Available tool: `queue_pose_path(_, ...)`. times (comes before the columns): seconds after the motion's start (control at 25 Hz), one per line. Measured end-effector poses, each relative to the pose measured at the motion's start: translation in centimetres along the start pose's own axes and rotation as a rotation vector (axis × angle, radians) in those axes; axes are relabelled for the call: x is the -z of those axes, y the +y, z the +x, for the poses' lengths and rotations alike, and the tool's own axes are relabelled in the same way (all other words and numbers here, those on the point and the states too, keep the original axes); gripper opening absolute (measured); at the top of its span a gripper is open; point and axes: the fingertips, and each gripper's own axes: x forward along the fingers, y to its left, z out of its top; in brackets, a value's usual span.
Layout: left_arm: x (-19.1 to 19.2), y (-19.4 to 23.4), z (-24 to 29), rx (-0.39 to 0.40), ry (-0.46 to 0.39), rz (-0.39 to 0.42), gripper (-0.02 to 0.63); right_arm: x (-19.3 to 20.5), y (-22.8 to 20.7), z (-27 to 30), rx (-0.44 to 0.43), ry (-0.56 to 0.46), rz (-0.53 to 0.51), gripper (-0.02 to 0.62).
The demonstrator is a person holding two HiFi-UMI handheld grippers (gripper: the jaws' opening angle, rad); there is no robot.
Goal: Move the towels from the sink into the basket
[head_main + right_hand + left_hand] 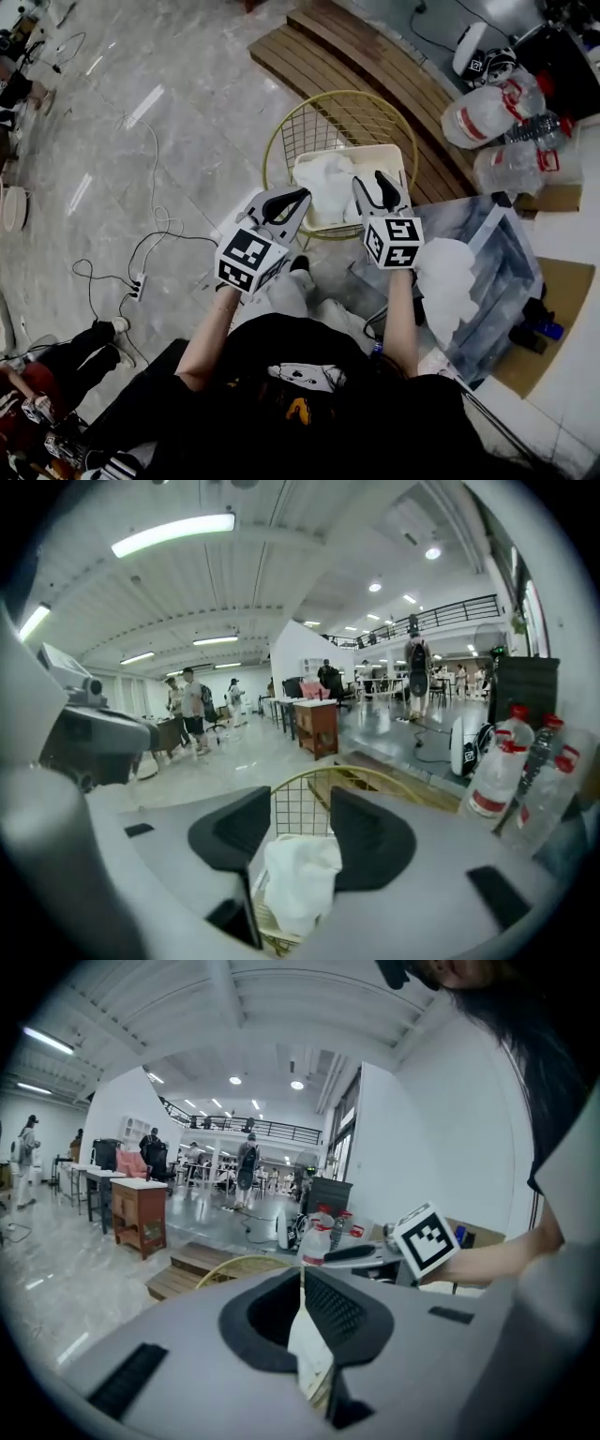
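Note:
A gold wire basket [281,141] with a cream liner stands on the floor ahead, and white towels [328,178] lie in it. To its right is the grey sink [511,239] with another white towel [448,281] inside. My left gripper [286,199] hovers at the basket's near edge; its tips [302,1274] meet, with nothing seen held. My right gripper [373,183] hangs over the basket's near right side, open and empty. Between its jaws [302,803] I look down on the basket rim [375,780] and a towel [300,874] lying in it.
Wooden steps [375,66] lie behind the basket. Large plastic water bottles [487,112] stand beside the sink at the far right. A power strip with cables [136,281] is on the floor at left. A seated person's shoe [112,326] shows at lower left.

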Motion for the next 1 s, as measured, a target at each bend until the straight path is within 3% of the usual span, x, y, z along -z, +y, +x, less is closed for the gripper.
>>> queue_pose_path(0.2, -1.7, -4.6, 1.7, 0.086, -0.020, 0.017, 0.018, -1.0, -2.2, -8.6, 0.098, -0.080, 0.020, 0.201)
queue_pose_path(0.44, -3.1, -12.8, 3.6, 0.210, -0.030, 0.061, 0.018, 0.8, -4.8, -18.4, 0.213, -0.124, 0.040, 0.201)
queue_pose_path(0.68, -3.3, -22.6, 5.1, 0.398, -0.016, 0.136, 0.018, 4.9, -7.3, -27.9, 0.390, -0.137, 0.090, 0.202)
queue_pose_path(1.0, -1.5, -32.7, 5.5, 0.529, 0.031, 0.201, 0.018, 13.8, -9.5, -35.5, 0.485, -0.039, 0.160, 0.265)
